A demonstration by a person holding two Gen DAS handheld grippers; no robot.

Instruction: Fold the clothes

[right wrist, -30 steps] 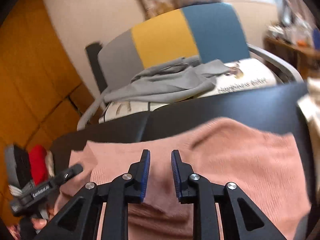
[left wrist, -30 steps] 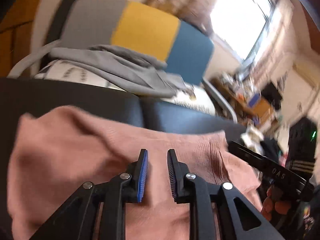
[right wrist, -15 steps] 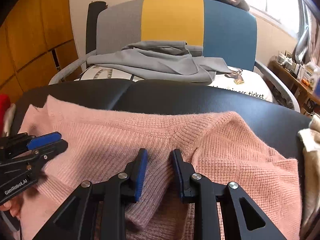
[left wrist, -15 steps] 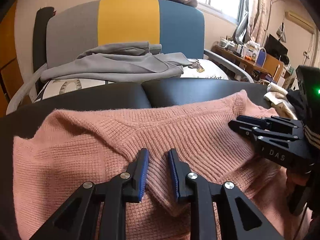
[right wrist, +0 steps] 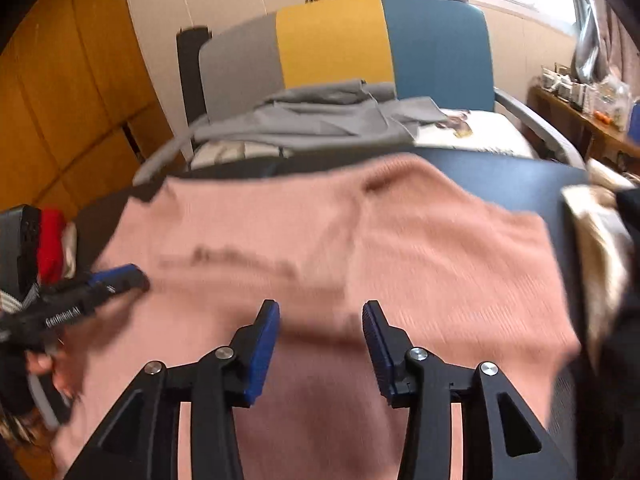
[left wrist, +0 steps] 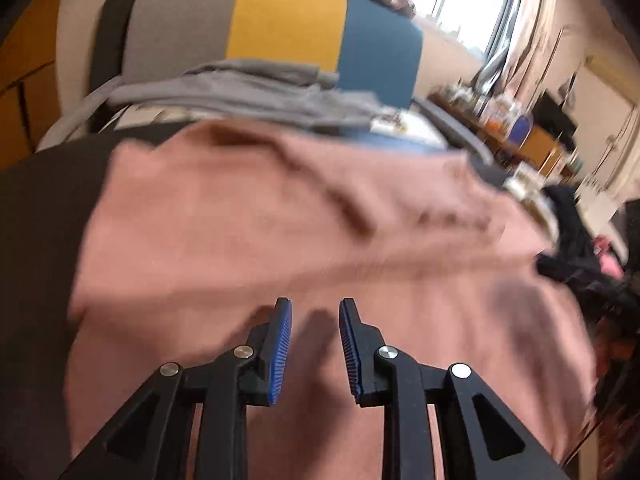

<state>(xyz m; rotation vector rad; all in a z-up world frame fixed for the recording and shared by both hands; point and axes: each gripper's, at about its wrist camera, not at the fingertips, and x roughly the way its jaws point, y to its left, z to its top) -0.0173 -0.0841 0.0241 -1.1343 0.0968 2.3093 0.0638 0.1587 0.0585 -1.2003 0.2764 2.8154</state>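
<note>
The pink sweater fills the middle and lower part of both views, spread over the dark tabletop, which shows as a band along its far edge. Half a second ago its knit ribs and V-shaped neckline were sharp and it lay flat; now the whole cloth is smeared with motion, and in the left wrist view its far edge reaches higher up the frame, over more of the dark top. That suggests the sweater is being shifted or a layer turned over, though the blur leaves it unclear which, so how far the folding stands cannot be read.

Behind it, in the upper middle, a chair with a grey, yellow and blue back carries a grey garment.

The right hand-held gripper sits at lower centre with its fingers spread wider than half a second ago and nothing between them. The left hand-held gripper, at lower centre of its own view and lower left of the right one, has a narrower gap, also empty.

White lettering on the left gripper's side is smeared; it probably reads "GenRobot.AI".
</note>
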